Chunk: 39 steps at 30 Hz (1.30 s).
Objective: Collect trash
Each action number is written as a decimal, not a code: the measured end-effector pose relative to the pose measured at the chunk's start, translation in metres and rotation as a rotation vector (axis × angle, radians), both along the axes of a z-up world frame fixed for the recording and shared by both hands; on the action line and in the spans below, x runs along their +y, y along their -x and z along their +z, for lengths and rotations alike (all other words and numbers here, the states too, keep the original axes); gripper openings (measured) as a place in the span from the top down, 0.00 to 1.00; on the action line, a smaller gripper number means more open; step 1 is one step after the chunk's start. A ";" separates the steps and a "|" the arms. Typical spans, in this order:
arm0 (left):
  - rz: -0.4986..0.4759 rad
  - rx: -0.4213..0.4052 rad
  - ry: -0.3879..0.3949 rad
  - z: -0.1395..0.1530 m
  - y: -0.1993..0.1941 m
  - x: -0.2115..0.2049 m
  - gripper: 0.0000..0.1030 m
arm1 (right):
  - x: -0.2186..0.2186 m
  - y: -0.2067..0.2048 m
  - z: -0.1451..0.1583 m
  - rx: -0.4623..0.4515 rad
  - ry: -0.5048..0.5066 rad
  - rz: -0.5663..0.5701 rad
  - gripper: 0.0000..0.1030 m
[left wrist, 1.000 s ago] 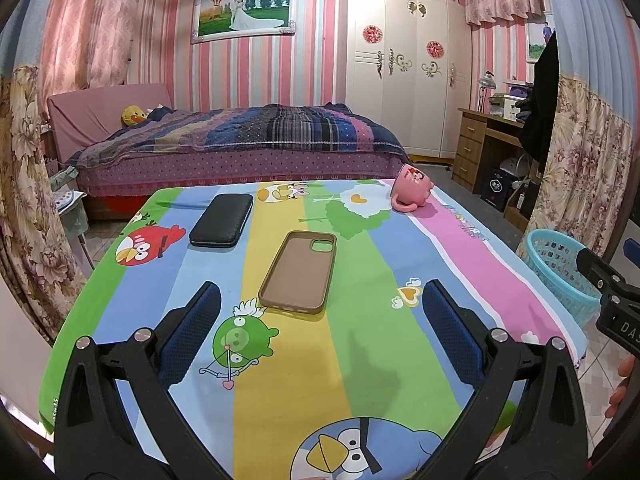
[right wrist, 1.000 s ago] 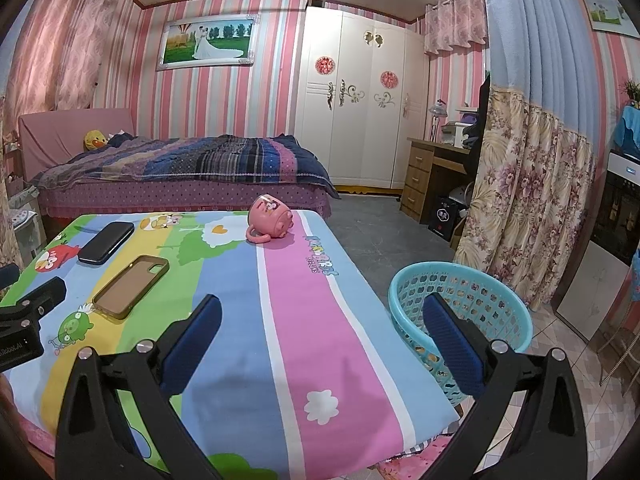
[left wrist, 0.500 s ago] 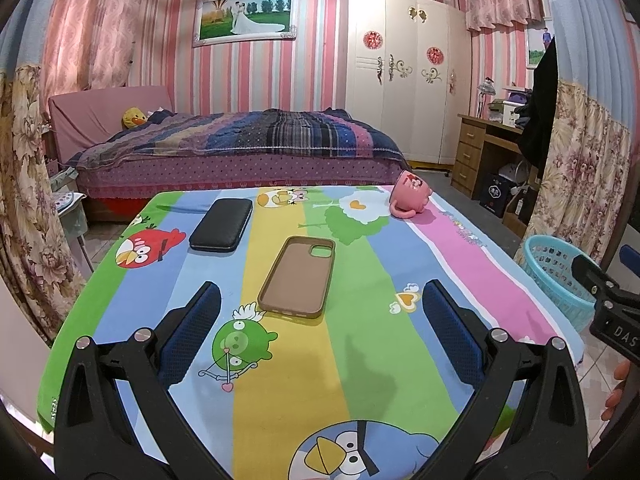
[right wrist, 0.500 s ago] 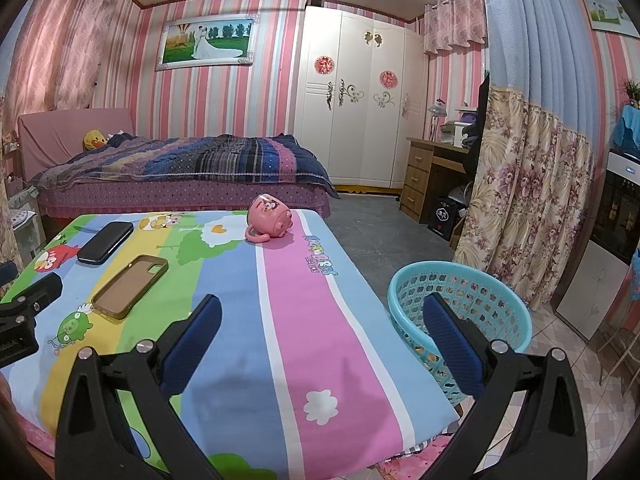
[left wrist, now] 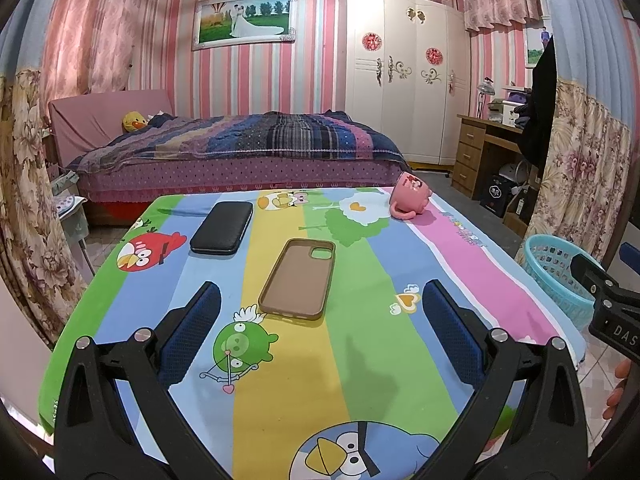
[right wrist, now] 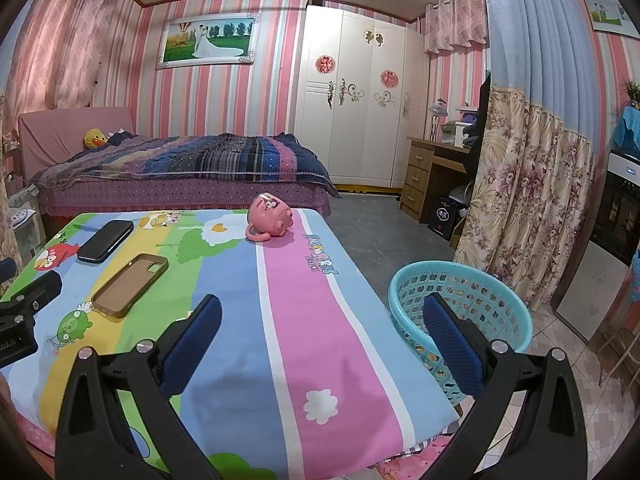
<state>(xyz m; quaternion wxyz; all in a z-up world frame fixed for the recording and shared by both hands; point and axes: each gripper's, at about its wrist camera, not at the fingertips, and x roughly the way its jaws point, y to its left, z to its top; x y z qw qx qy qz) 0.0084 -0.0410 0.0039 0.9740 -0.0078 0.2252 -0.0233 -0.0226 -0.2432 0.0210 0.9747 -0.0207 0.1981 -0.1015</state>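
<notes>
Hand-held grippers, left (left wrist: 318, 312) and right (right wrist: 320, 316), hover released and empty above the surface (left wrist: 360, 360), phone case (left wrist: 298, 282) ahead, basket (right wrist: 460, 304) beside it.

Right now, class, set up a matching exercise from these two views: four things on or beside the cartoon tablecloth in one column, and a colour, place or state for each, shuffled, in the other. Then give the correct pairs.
Things
1. mug
2. phone case
3. basket
4. black wallet

Descriptions
A. turquoise, on the floor beside the table's right edge
B. brown, lying open side up on the yellow stripe
C. pink, tipped on its side near the far edge
D. dark, lying flat on the blue stripe by the red bird

Pairs: 1-C, 2-B, 3-A, 4-D
</notes>
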 end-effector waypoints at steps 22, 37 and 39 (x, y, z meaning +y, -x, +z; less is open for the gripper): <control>0.008 -0.018 -0.032 -0.002 0.002 -0.001 0.05 | 0.000 0.000 0.000 0.000 0.000 0.000 0.04; 0.003 -0.008 -0.024 -0.002 0.002 -0.001 0.05 | 0.000 0.000 -0.001 -0.002 0.002 0.001 0.04; 0.002 -0.004 -0.026 -0.002 0.002 -0.001 0.05 | 0.000 0.000 0.000 -0.003 0.000 0.000 0.04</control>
